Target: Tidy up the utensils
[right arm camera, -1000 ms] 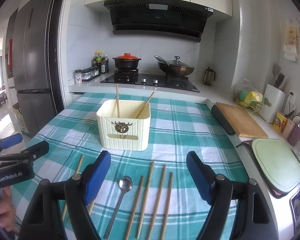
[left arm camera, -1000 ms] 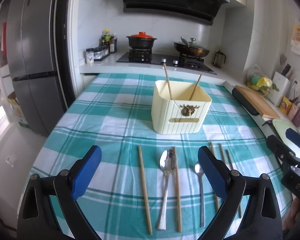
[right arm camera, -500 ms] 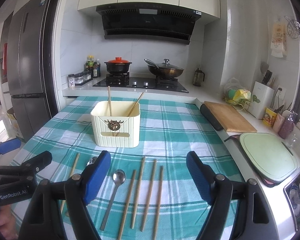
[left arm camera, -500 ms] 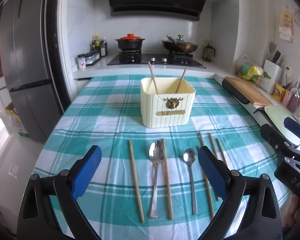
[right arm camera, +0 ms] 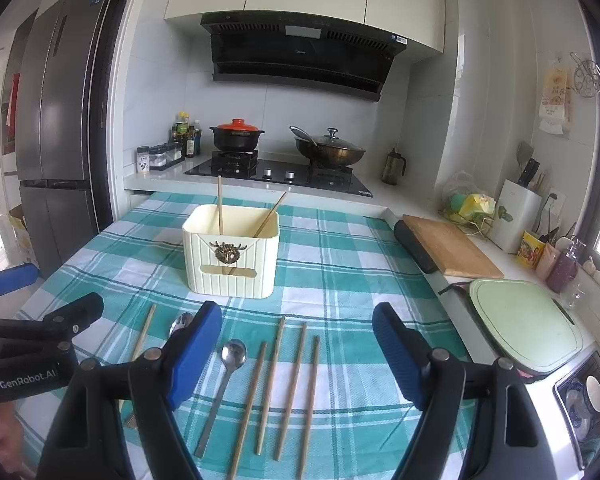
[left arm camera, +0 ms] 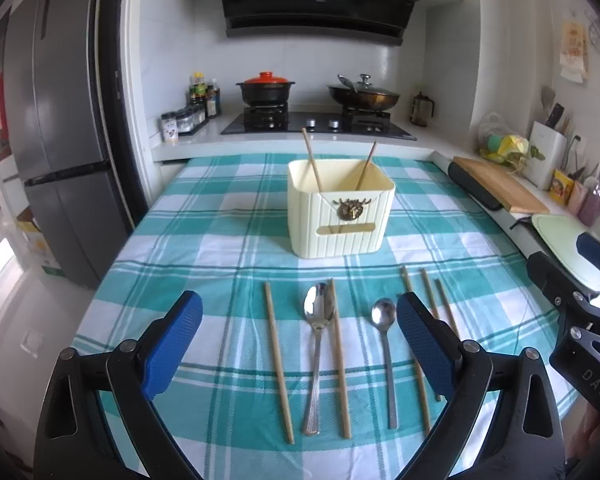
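Bare checked tablecloth [left arm camera: 228, 240] flanks the cream holder [left arm camera: 340, 220]; spoons [left arm camera: 318, 340] and chopsticks [right arm camera: 292, 376] crowd the near strip.

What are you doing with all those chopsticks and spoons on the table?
Someone is tidying utensils with a gripper in each hand. The left gripper and right gripper are both open, above the table, holding nothing. Two chopsticks already stand in the cream holder. Two spoons and several more chopsticks lie in a row on the checked tablecloth, waiting.
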Demonstrator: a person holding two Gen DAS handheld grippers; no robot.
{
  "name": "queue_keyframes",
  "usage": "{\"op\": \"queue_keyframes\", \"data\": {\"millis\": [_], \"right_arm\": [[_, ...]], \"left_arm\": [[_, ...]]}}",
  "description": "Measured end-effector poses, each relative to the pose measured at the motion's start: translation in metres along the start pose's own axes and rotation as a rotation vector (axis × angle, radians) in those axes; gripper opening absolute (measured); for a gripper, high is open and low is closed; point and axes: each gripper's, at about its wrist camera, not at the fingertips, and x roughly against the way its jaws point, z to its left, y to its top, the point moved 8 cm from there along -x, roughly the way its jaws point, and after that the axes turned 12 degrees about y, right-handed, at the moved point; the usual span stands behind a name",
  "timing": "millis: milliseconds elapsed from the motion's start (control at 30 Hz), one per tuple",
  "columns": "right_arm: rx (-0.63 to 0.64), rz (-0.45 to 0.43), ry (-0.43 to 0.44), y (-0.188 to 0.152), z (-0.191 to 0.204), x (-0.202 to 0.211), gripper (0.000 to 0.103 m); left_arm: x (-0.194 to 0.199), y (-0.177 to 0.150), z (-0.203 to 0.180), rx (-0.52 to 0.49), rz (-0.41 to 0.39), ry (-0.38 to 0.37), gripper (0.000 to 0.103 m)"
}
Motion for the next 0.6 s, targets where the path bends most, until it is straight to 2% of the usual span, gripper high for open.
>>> {"op": "queue_keyframes", "data": {"millis": [600], "right_arm": [[0.022, 0.006, -0.029, -0.0028, -0.0004, -0.0015, 0.08]], "left_arm": [[-0.0042, -0.0037, -0.0016, -0.011, 0.009, 0.012, 0.098]]}}
